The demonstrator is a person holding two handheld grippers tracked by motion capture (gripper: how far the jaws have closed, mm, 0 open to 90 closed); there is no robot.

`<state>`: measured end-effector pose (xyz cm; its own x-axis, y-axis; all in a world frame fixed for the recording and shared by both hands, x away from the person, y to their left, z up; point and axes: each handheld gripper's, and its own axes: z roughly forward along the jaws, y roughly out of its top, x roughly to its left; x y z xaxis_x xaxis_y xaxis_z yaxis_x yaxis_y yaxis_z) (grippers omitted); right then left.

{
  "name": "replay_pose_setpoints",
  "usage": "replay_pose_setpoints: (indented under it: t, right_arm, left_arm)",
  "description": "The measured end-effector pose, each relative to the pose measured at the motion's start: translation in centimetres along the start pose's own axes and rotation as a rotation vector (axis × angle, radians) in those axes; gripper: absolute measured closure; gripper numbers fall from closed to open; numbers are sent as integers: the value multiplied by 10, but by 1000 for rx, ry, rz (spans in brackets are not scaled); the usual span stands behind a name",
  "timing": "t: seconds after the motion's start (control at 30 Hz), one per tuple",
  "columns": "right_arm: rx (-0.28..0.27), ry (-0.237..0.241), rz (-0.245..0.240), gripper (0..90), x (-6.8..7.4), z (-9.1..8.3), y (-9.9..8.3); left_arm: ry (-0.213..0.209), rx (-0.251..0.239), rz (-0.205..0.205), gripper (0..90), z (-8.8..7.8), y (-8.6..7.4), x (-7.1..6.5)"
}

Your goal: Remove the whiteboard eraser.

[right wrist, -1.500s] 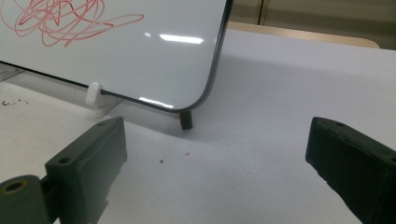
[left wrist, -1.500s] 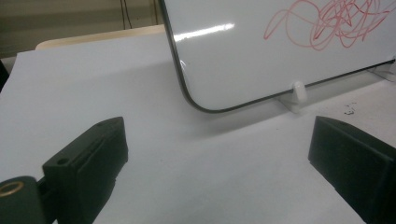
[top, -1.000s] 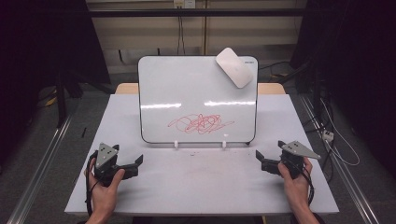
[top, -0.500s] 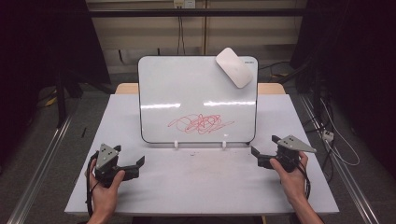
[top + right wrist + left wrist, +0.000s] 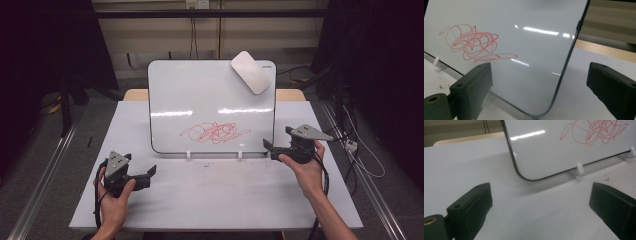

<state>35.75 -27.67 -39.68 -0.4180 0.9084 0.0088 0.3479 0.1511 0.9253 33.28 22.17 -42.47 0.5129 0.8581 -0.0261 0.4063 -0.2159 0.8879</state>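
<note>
Two grippers, both with jaws spread and empty. The whiteboard [image 5: 211, 107] stands upright on the bench [image 5: 215, 200], its lower right corner just ahead of the right gripper [image 5: 268, 148]; the left gripper [image 5: 151, 172] waits apart. Best raise the right jaws toward the eraser [image 5: 250, 71] on the top corner, clear of the red scribble [image 5: 215, 133] and small white feet [image 5: 188, 154].

Overhead light floods the pale worktop [image 5: 210, 200] while the room around it sinks into black, bright strip glare streaks across the glossy whiteboard [image 5: 200, 100], and both gripper views go soft on the near tongs.
</note>
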Motion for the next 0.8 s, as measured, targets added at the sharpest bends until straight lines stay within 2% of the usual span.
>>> replay_pose_setpoints:
  t: [0.13, 0.37, 0.57, 0.7, 0.8]
  right_arm:
    - [7, 5, -34, 60, 4, 6, 13]
    - [-15, 20, -72, 68, 8, 16, 38]
    - [-34, 0, -101, 67, 9, 21, 58]
    - [-22, -21, -158, 61, 12, 26, 74]
    - [-14, -27, -173, 68, 14, 30, 84]
  left_arm:
    - [-12, -4, 8, 47, -1, 0, -2]
    - [-5, 5, 16, 47, -3, -2, -2]
    - [-7, 8, 10, 50, -5, -4, 1]
    - [-8, 3, 18, 49, -7, -5, 2]
    - [-7, -3, 21, 49, -8, -4, 2]
